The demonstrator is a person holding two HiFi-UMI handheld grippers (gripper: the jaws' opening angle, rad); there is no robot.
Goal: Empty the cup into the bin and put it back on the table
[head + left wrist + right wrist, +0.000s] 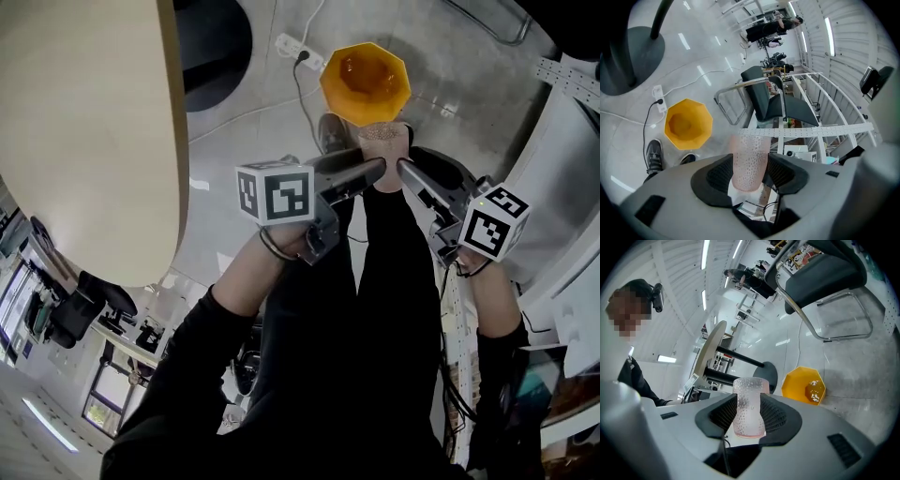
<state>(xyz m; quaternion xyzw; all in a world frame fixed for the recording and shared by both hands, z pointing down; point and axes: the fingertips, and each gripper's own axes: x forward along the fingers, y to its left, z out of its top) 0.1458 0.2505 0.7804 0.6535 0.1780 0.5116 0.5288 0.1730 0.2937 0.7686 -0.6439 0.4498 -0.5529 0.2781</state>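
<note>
So both tools are on the same thing right now. The left tool [371,172] and right tool [411,175] come in from either side, and each one is clamped on the cup [382,137]. It's a pinkish see-through cup with a bumpy texture. In the left gripper view the cup [750,161] sits snug between the two dark pads, which press on its sides, and the right gripper view shows the same thing with the cup [749,405] pinched in the middle.

The cup is up in the air, well off the table [84,131], that round beige top over on the left of the head view. From the head camera it sits right at the near edge of the yellow bin [366,81], which stands on the grey floor [234,141]. The right gripper view looks into the bin [804,384], and there's something shiny and orange-ish lying at the bottom.

A shoe [330,131] is planted just beside the bin. Can't tell whether anything is inside the cup.
</note>
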